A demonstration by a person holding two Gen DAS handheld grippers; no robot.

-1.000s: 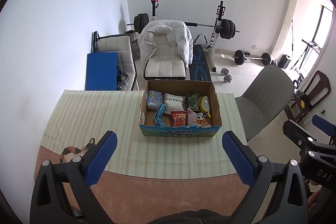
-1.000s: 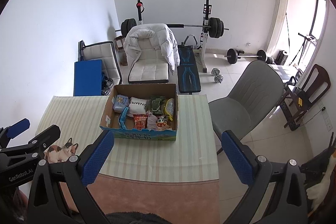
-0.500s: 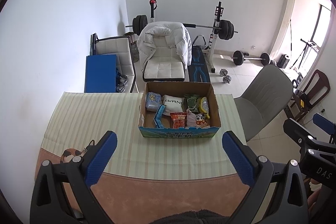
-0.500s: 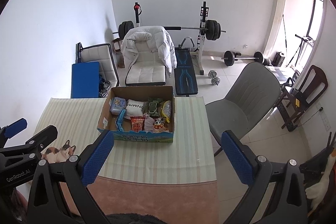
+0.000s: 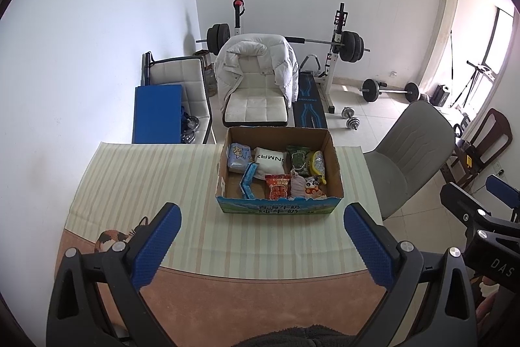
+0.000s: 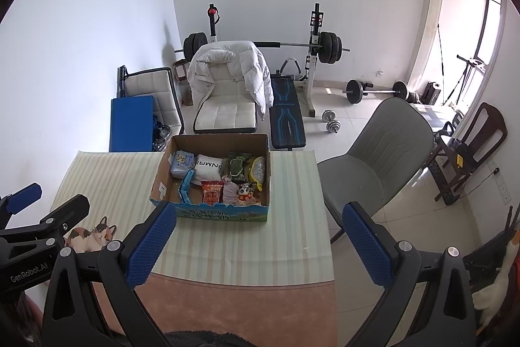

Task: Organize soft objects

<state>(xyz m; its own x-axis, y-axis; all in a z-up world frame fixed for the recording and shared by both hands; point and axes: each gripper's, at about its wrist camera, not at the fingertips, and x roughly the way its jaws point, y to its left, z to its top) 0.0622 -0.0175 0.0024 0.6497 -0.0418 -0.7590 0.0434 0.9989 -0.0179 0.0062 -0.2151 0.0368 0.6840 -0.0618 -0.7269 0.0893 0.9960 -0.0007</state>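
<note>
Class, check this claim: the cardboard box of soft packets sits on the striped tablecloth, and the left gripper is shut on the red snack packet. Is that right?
Not quite. The cardboard box does sit on the striped tablecloth, but the left gripper is open and empty; the red snack packet lies inside the box, as the left wrist view shows.

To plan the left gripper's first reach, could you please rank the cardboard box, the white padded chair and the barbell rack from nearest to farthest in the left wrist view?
1. cardboard box, on the table ahead.
2. white padded chair, behind the table.
3. barbell rack, against the back wall.
</note>
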